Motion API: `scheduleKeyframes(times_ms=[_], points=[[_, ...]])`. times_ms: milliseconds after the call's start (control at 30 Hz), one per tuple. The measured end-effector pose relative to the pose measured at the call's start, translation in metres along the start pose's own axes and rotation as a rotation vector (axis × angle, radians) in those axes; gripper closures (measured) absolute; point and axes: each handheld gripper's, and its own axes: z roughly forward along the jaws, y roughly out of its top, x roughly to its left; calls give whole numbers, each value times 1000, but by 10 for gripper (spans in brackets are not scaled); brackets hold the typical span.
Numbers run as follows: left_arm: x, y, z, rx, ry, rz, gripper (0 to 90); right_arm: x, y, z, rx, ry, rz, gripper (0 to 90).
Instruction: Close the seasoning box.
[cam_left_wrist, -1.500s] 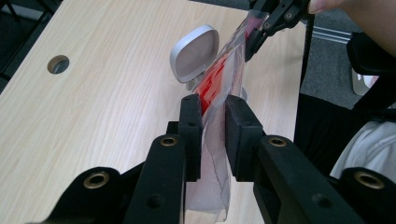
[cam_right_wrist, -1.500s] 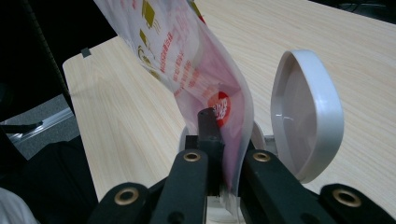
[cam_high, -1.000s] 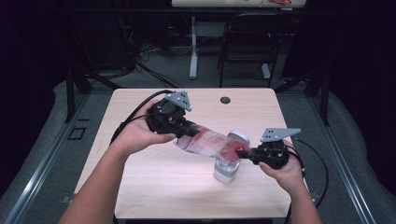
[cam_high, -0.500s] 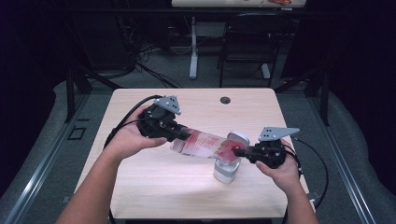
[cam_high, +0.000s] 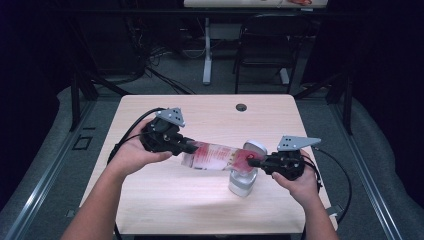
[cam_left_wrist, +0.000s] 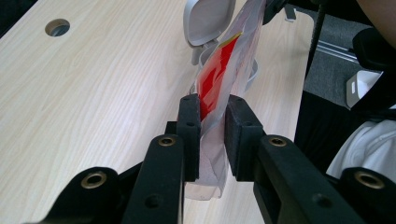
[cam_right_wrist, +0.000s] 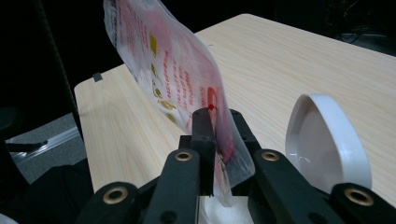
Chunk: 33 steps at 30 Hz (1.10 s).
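Observation:
A clear plastic bag with red print (cam_high: 217, 156) hangs stretched between both grippers above the wooden table (cam_high: 210, 112). My left gripper (cam_high: 186, 148) is shut on the bag's left end; in the left gripper view the jaws pinch the bag (cam_left_wrist: 215, 88) between them. My right gripper (cam_high: 254, 162) is shut on the bag's right end, and the bag (cam_right_wrist: 173, 74) rises from its jaws in the right gripper view. A small white container (cam_high: 243, 182) with its hinged lid (cam_high: 255, 147) flipped up stands just under the bag's right end. That lid (cam_right_wrist: 322, 140) shows beside the right jaws.
A round cable hole (cam_high: 241, 107) sits near the table's far edge. Cables trail from both grippers over the table's sides. A chair (cam_high: 260, 60) and a desk leg (cam_high: 207, 50) stand beyond the table on the dark floor.
My left gripper has drifted left and slightly toward the far edge, pulling the bag tauter. The right gripper and the container have barely moved.

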Motion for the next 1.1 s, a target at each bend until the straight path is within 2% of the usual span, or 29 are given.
scheduleKeyframes(times_ms=[167, 333, 633, 1100], points=[[0, -4, 2, -5, -3, -4, 776, -1, -2, 2, 5, 4, -4, 825], [2, -10, 3, -9, -11, -15, 776, -2, -5, 4, 0, 27, -10, 798], [6, -22, 5, -29, -16, -46, 777, -6, -11, 8, 21, 37, -4, 780], [9, -35, 7, -43, -18, -68, 775, -11, -18, 12, 48, 55, 1, 802]])
